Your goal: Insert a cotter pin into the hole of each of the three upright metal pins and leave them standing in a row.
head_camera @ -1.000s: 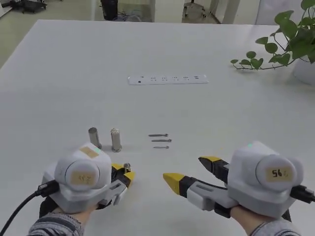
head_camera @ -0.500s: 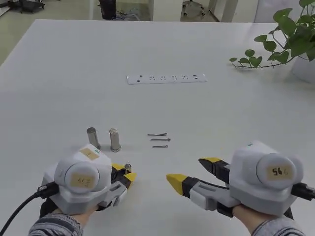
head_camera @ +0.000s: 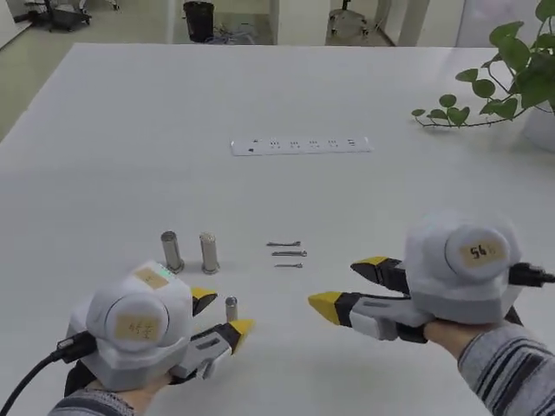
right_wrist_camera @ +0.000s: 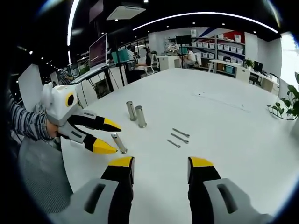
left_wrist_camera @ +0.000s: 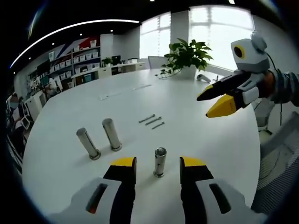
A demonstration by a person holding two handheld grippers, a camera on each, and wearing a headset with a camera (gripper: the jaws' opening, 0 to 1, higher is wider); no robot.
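Observation:
Two upright metal pins [head_camera: 172, 251] [head_camera: 209, 252] stand side by side on the white table. A third upright pin [head_camera: 231, 308] [left_wrist_camera: 160, 162] stands nearer to me, between the spread jaws of my left gripper [head_camera: 223, 313] [left_wrist_camera: 159, 164], which is open and leaves a gap on both sides of the pin. Three cotter pins [head_camera: 287, 254] [left_wrist_camera: 152, 120] [right_wrist_camera: 180, 136] lie in a short stack to the right of the pins. My right gripper [head_camera: 349, 284] [right_wrist_camera: 161, 164] hovers open and empty to the right, its tips pointing left toward the third pin [right_wrist_camera: 118, 142].
A white power strip [head_camera: 301, 146] lies across the middle of the table [head_camera: 390, 191]. A potted plant [head_camera: 516, 74] stands at the far right edge. Chairs and office furniture lie beyond the table's far edge.
My left gripper's jaws have spread apart, leaving the third pin standing free between them. The right gripper has lifted slightly and drifted right. The head camera has shifted a little.

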